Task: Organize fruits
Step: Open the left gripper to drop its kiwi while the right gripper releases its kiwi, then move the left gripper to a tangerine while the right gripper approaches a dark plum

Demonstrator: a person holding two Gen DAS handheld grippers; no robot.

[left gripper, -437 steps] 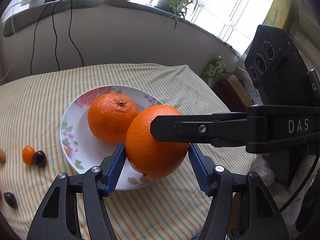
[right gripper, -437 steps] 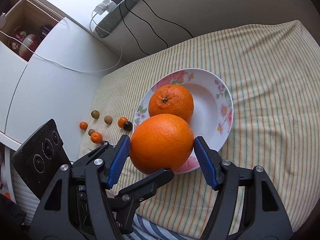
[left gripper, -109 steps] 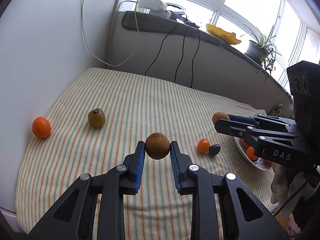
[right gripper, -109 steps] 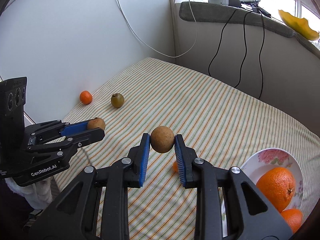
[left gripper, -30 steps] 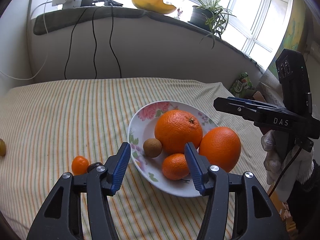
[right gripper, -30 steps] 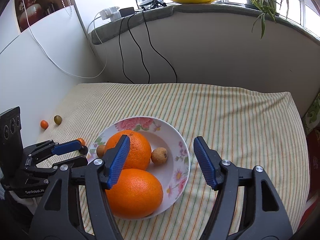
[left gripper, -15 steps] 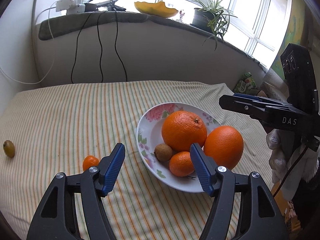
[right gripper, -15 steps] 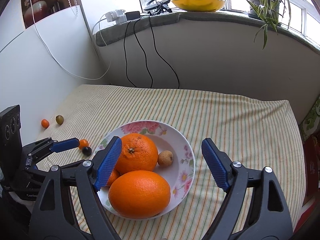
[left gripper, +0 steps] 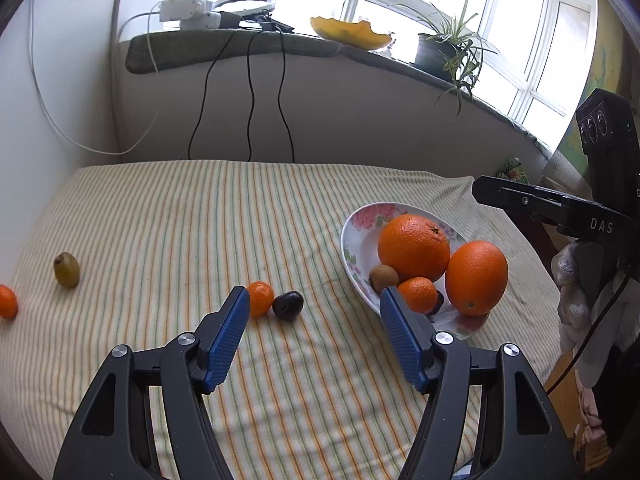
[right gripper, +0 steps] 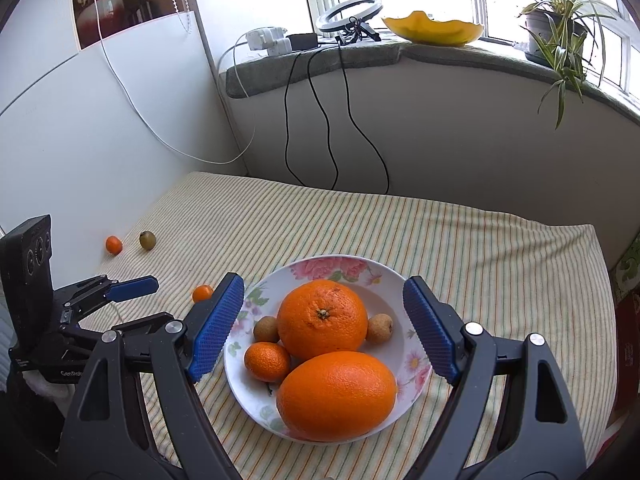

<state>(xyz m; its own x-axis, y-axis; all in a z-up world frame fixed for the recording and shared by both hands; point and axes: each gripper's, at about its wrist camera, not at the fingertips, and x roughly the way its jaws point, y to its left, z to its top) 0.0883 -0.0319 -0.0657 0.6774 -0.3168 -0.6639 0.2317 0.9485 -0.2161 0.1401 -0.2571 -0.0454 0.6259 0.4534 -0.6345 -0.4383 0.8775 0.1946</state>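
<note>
Striped cloth (left gripper: 200, 220) over the table, with a windowsill behind it carrying a potted plant (right gripper: 560, 12), a yellow dish (right gripper: 432, 26) and a ring light (right gripper: 348, 12), cables hanging down the wall. We've got the left gripper (left gripper: 314, 306) spread wide and holding nothing, hovering over the cloth just short of a small orange fruit (left gripper: 260, 298) and a dark fruit (left gripper: 287, 305) sitting side by side. Further left are a green fruit (left gripper: 67, 264) and another tiny orange one (left gripper: 7, 301), well apart from the rest. The right gripper (right gripper: 324, 304) is also wide open and empty, above the floral plate (right gripper: 352, 266). On the plate: two big oranges (right gripper: 322, 314) touching, a small mandarin (right gripper: 267, 361), and two brownish fruits (right gripper: 378, 328). There might be a dark one tucked under the mandarin, hard to tell.
</note>
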